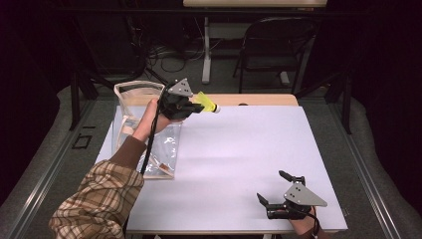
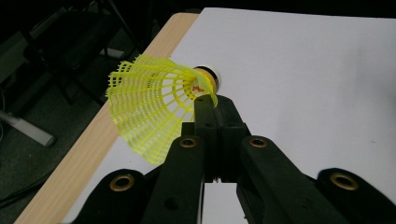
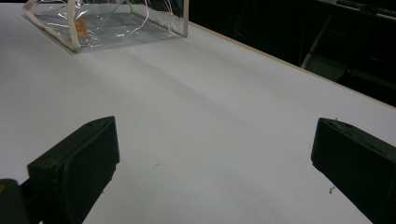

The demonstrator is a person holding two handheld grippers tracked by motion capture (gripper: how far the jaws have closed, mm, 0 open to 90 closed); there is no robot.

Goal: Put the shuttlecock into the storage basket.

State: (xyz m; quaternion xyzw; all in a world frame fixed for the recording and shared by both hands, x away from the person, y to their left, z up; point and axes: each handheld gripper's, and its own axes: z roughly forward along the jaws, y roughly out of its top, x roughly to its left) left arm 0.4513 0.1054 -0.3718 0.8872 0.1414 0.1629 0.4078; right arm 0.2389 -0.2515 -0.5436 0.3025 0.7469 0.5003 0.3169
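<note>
A yellow plastic shuttlecock (image 1: 206, 103) with a white cork tip is held above the table's far edge. My left gripper (image 1: 196, 107) is shut on the rim of its skirt. In the left gripper view the shuttlecock (image 2: 154, 107) fans out to the left of my left gripper (image 2: 215, 105), whose jaws are pressed together on the mesh. A clear plastic bag (image 1: 144, 129) with cream trim lies at the table's left, under the left forearm. My right gripper (image 1: 271, 185) rests near the front right edge, open, with nothing between its jaws (image 3: 215, 149).
A white sheet (image 1: 239, 149) covers the table, with a strip of wooden edge (image 1: 259, 99) at the back. The clear bag (image 3: 107, 21) lies far across from the right gripper. A dark chair (image 1: 273, 45) and a table leg (image 1: 206, 50) stand behind the table.
</note>
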